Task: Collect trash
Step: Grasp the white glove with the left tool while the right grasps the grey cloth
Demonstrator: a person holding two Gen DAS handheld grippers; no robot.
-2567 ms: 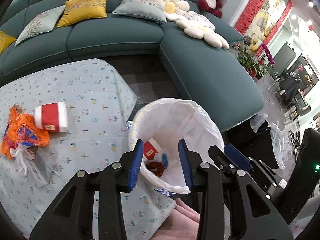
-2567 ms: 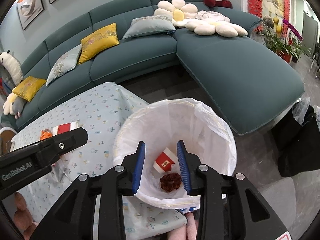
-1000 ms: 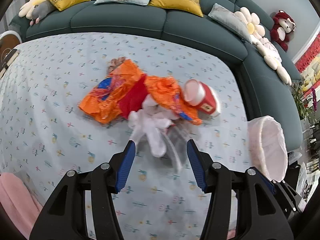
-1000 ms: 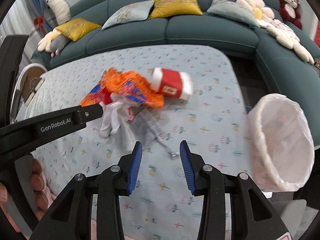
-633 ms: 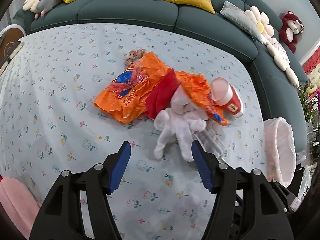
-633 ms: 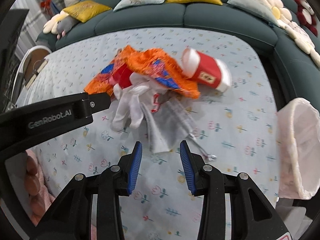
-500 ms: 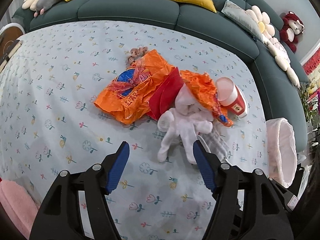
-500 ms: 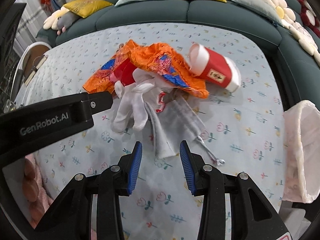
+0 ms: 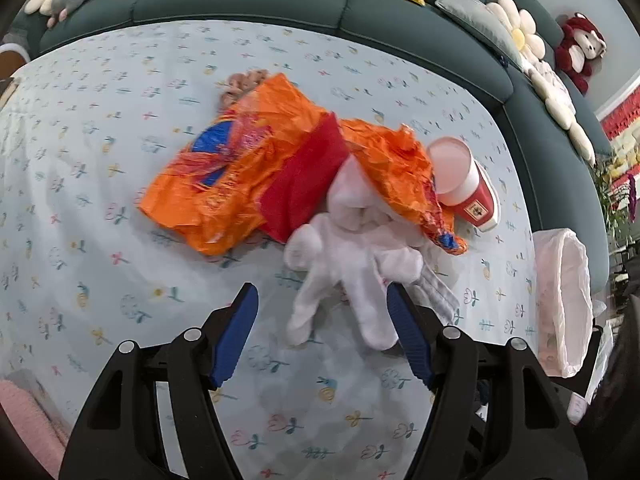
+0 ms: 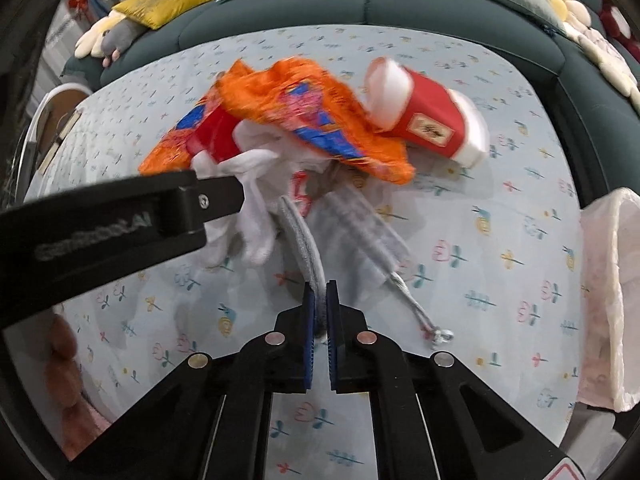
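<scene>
While left gripper (image 9: pixel 322 332) gapes, right gripper (image 10: pixel 319 300) view shows pinched grey pouch (image 10: pixel 304 240).

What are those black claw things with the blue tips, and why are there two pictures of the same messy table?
Those claws are grabbers that a person holds, one in each hand. Each has a little camera looking along its fingers, so you get two views. On the flowery tablecloth lie an orange wrapper, a white glove, a red paper cup and a grey face mask. The left gripper is open over the glove. The right gripper has pinched the mask's edge. The white trash bag waits at the side.
</scene>
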